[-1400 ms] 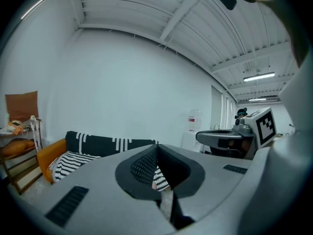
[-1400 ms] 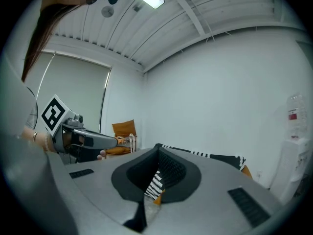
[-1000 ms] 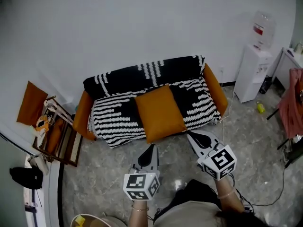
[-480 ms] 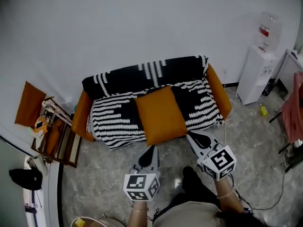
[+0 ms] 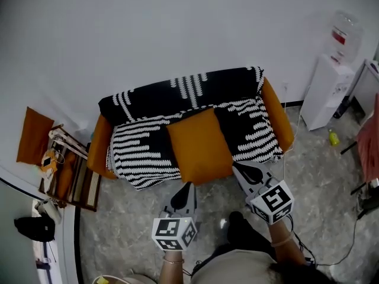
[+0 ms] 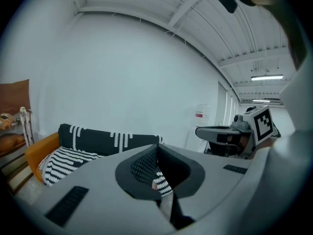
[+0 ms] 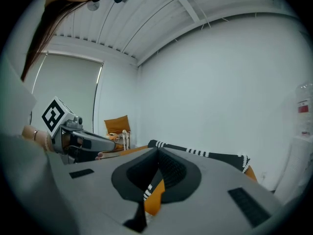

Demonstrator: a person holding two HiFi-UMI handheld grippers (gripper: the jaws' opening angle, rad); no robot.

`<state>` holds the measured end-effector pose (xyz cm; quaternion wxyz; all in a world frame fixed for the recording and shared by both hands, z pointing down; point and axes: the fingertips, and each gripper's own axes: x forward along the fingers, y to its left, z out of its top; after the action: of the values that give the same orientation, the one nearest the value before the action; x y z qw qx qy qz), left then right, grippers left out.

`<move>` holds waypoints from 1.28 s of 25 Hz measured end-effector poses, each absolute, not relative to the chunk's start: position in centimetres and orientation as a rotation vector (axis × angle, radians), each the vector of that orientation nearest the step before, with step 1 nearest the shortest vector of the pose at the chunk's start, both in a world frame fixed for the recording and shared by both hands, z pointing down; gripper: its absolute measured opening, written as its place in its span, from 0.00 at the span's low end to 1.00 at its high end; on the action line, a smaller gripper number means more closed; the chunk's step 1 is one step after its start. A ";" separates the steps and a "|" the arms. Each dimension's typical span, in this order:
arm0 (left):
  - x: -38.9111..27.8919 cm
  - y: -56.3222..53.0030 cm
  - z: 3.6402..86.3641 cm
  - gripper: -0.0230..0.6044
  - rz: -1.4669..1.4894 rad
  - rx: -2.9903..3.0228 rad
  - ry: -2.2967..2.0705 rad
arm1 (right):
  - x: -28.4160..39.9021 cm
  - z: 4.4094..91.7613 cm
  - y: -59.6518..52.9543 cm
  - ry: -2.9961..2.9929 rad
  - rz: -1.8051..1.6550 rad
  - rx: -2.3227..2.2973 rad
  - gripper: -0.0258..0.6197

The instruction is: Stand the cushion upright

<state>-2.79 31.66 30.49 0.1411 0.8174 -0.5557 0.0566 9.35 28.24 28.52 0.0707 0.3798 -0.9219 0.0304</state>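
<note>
- The cushion (image 5: pixel 199 145) is plain burnt orange.
- The sofa (image 5: pixel 277 114) shows orange arms; the throw (image 5: pixel 177 93) over it is black with white dashed stripes.
- The left claw (image 5: pixel 188 186) and right claw (image 5: pixel 235 167) are grey, with black pads and black-and-white square markers.
- The floor (image 5: pixel 130 229) is mottled grey; the wall (image 5: pixel 177 28) white.
- At nine o'clock, a second cushion (image 5: pixel 31 136) is orange too.

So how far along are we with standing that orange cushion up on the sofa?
Nothing looks done yet: the square orange fabric cushion lies flat on the striped black-and-white throw covering the orange sofa. In hand: nothing. The left gripper and right gripper are both shut and empty, in front of the sofa. Left to do: grip the cushion and stand it upright.
</note>
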 end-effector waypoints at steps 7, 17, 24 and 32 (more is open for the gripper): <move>-1.1 25.4 31.9 0.07 0.137 2.340 -1.612 | 11.3 30.3 21.7 -2.758 0.110 1.082 0.05; -2.5 18.9 35.6 0.07 0.108 2.253 -1.667 | 11.6 34.7 14.1 -2.738 0.184 0.959 0.05; -6.4 16.1 39.2 0.11 0.150 2.187 -1.686 | 9.6 37.7 10.3 -2.710 0.211 0.909 0.05; -10.4 13.2 44.4 0.16 0.209 2.142 -1.648 | 7.5 42.0 6.5 -2.641 0.220 0.894 0.10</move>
<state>-10.42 13.16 44.38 0.2137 0.7720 -0.5939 0.0752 7.54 6.53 42.04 0.1713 0.3148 -0.9303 0.0775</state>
